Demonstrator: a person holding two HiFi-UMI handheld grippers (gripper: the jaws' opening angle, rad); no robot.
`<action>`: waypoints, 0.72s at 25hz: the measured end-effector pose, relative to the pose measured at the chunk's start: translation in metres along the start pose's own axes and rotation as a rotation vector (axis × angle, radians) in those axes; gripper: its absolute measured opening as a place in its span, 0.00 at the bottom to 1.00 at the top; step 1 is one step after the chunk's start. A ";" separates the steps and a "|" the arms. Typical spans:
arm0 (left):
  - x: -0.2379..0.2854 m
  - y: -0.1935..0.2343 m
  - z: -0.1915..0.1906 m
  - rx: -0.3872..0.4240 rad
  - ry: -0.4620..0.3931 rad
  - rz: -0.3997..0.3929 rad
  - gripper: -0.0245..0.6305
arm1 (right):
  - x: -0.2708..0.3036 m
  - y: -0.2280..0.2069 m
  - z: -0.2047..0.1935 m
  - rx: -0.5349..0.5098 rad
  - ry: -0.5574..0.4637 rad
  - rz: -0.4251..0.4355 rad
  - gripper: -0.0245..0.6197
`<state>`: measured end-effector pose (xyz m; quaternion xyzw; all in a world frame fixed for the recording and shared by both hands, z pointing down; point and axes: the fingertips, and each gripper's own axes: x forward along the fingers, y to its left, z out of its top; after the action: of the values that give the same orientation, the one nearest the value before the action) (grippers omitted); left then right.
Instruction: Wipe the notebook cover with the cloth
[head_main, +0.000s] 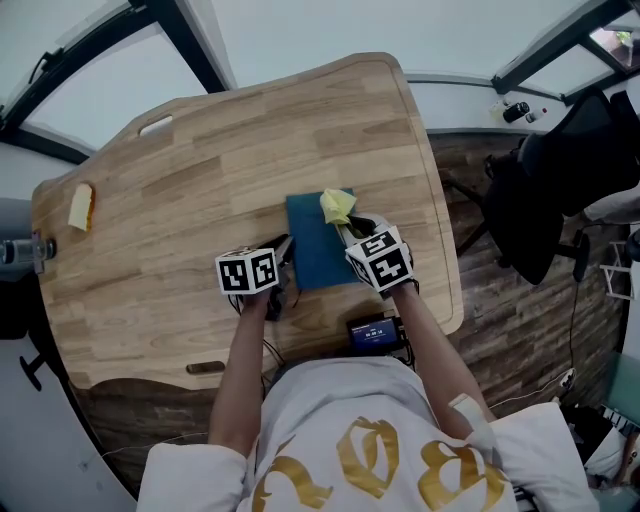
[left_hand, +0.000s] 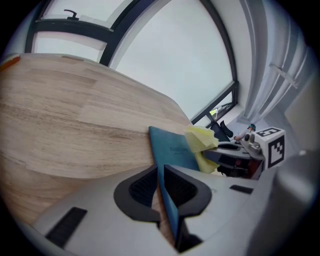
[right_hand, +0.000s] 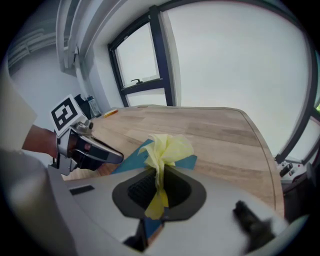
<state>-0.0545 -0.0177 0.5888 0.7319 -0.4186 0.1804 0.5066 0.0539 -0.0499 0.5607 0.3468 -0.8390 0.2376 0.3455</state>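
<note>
Jaws of right gripper (right_hand: 159, 180) pinch bunched yellow cloth (right_hand: 167, 149) on teal notebook (head_main: 312, 255).

Head view steeply overhead; both gripper views low, close, on one notebook (left_hand: 172, 150).

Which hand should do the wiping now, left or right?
Right. The right gripper is shut on the cloth, which is bunched at the far edge of the notebook. The left gripper is clamped on the notebook's near edge and has no cloth.

We've got a light wooden table (head_main: 200, 180) with a small yellow-orange thing (head_main: 80, 206) by its left edge. A black chair (head_main: 560, 190) sits off to the right.
</note>
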 end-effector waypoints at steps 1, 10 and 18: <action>-0.005 -0.001 0.004 0.004 -0.034 0.002 0.11 | -0.006 0.004 0.004 -0.005 -0.017 0.011 0.10; -0.081 -0.049 0.063 0.325 -0.405 0.121 0.08 | -0.069 0.027 0.035 -0.016 -0.208 -0.109 0.10; -0.128 -0.088 0.074 0.462 -0.564 0.189 0.07 | -0.117 0.037 0.034 0.012 -0.321 -0.223 0.10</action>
<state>-0.0716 -0.0168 0.4175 0.8059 -0.5557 0.1074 0.1739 0.0733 0.0015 0.4453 0.4732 -0.8382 0.1445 0.2294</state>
